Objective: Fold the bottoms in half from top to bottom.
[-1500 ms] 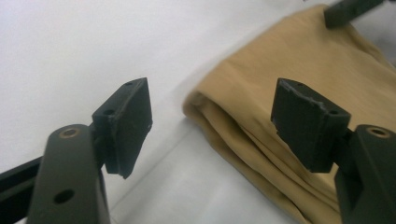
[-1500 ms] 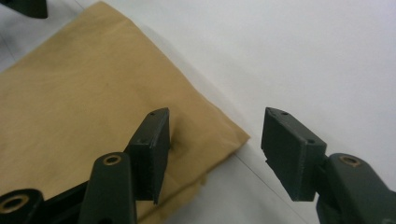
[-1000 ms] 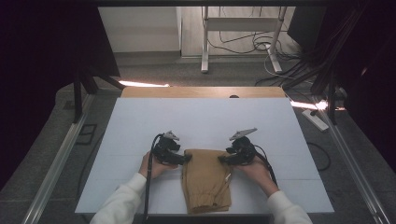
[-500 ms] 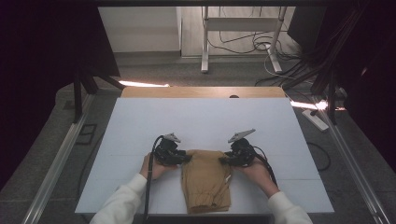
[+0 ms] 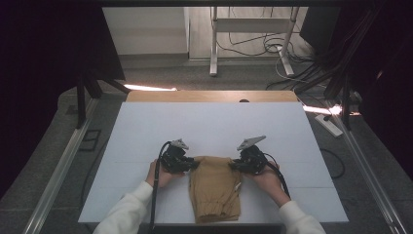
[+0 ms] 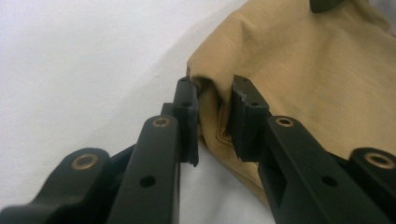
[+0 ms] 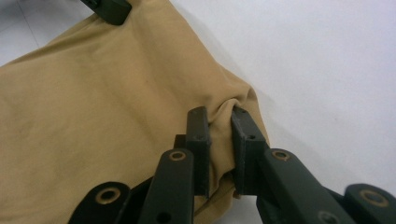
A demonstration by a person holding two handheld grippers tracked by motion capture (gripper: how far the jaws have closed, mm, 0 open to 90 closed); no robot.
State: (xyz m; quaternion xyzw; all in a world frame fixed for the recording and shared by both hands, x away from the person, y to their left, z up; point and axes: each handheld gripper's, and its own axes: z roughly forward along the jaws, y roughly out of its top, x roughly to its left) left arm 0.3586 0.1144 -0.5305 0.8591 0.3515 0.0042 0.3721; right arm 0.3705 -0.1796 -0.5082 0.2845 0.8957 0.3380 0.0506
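Jaws of left gripper [image 5: 191, 164] & right gripper [image 5: 235, 165] have just closed, pinching the trousers' [image 5: 215, 187] far corners; we're set to lift evenly.

No writing, label, brand, number or sign can be read anywhere in these pictures.

The white bench [image 5: 214, 126] is evenly lit from above, while its surroundings fall into deep dark. Two bright glare streaks sit beyond its far corners. Close views are soft; near jaws blur, throwing faint shadows.
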